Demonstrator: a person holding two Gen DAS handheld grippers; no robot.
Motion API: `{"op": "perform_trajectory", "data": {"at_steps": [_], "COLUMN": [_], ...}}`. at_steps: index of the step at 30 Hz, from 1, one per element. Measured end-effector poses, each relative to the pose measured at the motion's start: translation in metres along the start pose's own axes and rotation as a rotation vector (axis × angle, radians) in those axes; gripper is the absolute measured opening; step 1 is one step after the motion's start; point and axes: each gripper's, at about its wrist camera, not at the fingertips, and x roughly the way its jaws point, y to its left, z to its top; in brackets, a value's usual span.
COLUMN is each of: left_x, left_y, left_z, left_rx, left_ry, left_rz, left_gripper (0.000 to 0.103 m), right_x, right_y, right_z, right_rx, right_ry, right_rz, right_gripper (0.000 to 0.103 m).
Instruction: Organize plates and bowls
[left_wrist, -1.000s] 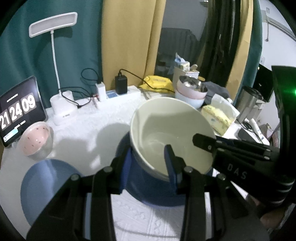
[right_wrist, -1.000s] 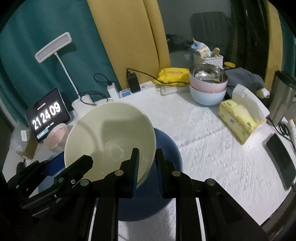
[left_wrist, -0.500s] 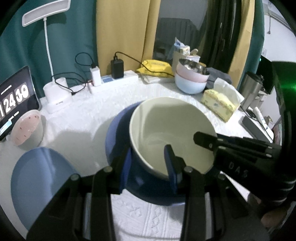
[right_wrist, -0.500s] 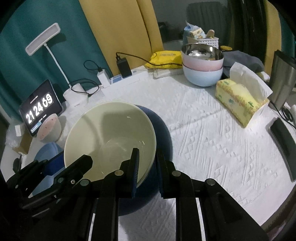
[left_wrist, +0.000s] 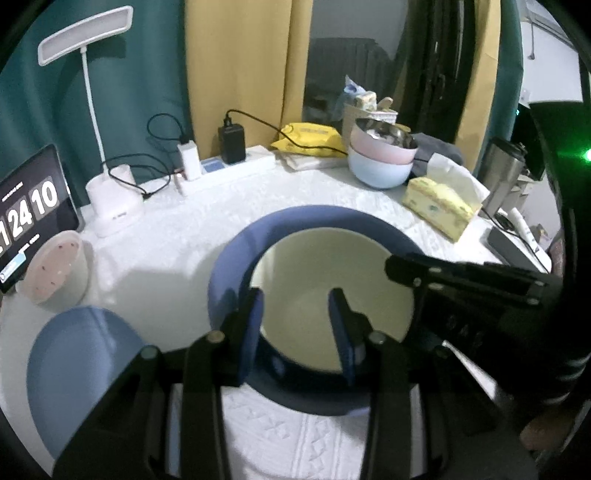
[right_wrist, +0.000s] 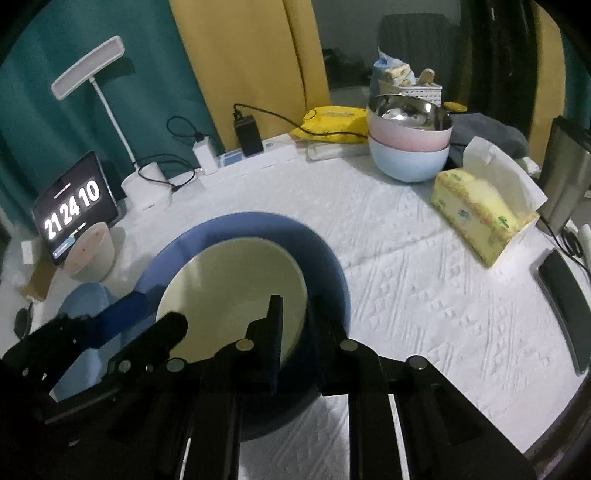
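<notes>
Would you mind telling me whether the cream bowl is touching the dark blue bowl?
Touching: the right wrist view shows the cream bowl nested inside the dark blue bowl.

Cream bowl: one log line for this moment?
cream ceramic bowl: inside dark blue bowl | left gripper: gripping near rim | right gripper: gripping rim

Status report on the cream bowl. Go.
Left gripper and right gripper each clamp the cream bowl by its rim. Bowl sits nested inside the dark blue bowl. Nothing blocking.
</notes>
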Motion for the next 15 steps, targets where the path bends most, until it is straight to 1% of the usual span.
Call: {"op": "perform_trajectory", "data": {"at_steps": [9,15], "left_x": [-0.009,-0.017], "left_y": [0.010,0.025], "left_z": [-0.001,0.001], "left_rx": [-0.018,-0.049], "left_ry": [-0.011,-0.022], "left_rz": [0.003,0.015], "left_gripper": [0.038,0.039], "right_x": [-0.003,-0.013], "right_y": [-0.001,0.008], "right_z": [-0.001,0.000], "right_rx": [0.010,-0.009], "right_ry": [0.005,-0.010], "right_rz": [0.001,-0.010], "right_gripper": [0.017,0.017]}}
